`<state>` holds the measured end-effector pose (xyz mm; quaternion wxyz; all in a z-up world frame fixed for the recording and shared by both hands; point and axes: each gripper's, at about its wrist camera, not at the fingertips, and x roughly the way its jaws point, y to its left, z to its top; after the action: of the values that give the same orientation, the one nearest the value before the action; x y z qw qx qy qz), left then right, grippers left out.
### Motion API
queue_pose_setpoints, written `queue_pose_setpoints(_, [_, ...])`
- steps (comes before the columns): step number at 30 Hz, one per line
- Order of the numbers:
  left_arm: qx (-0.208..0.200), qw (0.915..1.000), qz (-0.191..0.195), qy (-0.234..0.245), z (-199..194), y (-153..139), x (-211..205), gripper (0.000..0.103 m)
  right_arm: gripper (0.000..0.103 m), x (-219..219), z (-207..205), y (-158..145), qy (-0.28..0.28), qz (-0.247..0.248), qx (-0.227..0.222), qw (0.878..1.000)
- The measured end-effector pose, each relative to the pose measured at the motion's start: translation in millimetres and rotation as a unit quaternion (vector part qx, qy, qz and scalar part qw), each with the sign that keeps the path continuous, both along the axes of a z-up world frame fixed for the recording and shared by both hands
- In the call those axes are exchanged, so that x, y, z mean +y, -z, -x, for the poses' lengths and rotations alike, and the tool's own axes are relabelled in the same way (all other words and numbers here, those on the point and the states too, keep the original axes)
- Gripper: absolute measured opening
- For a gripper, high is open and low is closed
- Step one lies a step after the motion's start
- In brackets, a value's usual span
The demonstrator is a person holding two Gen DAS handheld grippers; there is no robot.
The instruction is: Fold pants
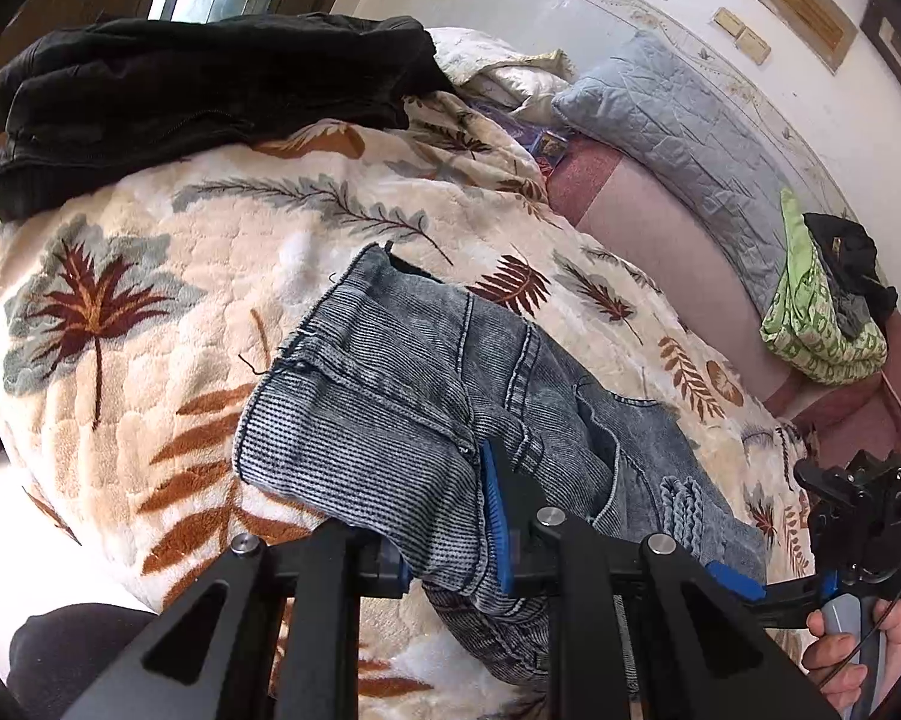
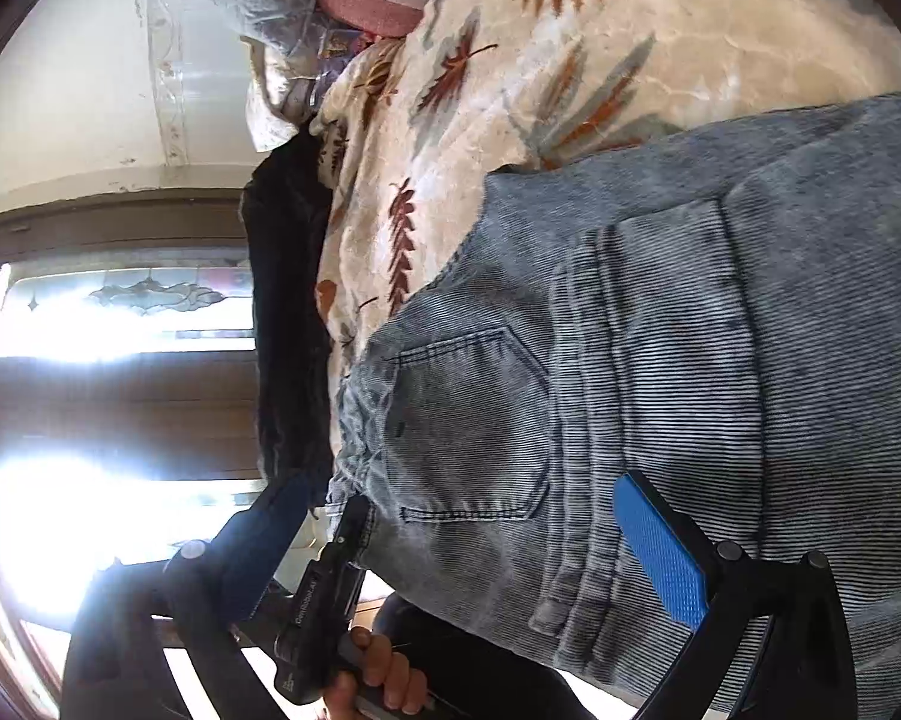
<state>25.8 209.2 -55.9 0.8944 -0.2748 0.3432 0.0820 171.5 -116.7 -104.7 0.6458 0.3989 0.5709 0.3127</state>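
Pants [image 1: 426,396] of grey-blue washed ribbed denim are spread on the bed's cream leaf-patterned fleece blanket [image 1: 222,252], flat enough for folding. A bunched edge is pinched in the left gripper [image 1: 444,534], its blue pads closed on the cloth, probably so that part can be carried over. The right gripper [image 2: 462,546] is held wide open over the back-pocket area, nothing grasped, seemingly positioned for a second hold.

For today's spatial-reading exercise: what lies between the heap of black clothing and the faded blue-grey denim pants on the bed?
Only the cream fleece blanket with its leaf print lies between the black clothing and the denim pants; the left wrist view shows it.
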Motion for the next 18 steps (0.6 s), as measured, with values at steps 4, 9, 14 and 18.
queue_pose_setpoints(4, [-0.018,0.999,-0.039,0.013,-2.4,-22.5,-14.7,0.019,0.103,3.3,-4.7,24.2,0.015,0.008,0.013,1.0])
queue_pose_setpoints(9, [-0.046,0.9925,-0.105,0.043,-7.0,-53.0,-45.6,0.019,0.102,-12.1,-1.9,21.2,0.028,-0.034,0.034,0.998])
queue_pose_setpoints(14, [-0.08,0.9777,-0.176,0.083,-12.1,-81.1,-93.3,0.017,0.102,-49.6,8.5,9.9,0.059,-0.07,0.015,0.996])
queue_pose_setpoints(18, [-0.113,0.9555,-0.24,0.128,-8.3,-96.6,-146.5,0.017,0.102,-89.0,19.8,0.3,0.088,-0.086,-0.006,0.992])
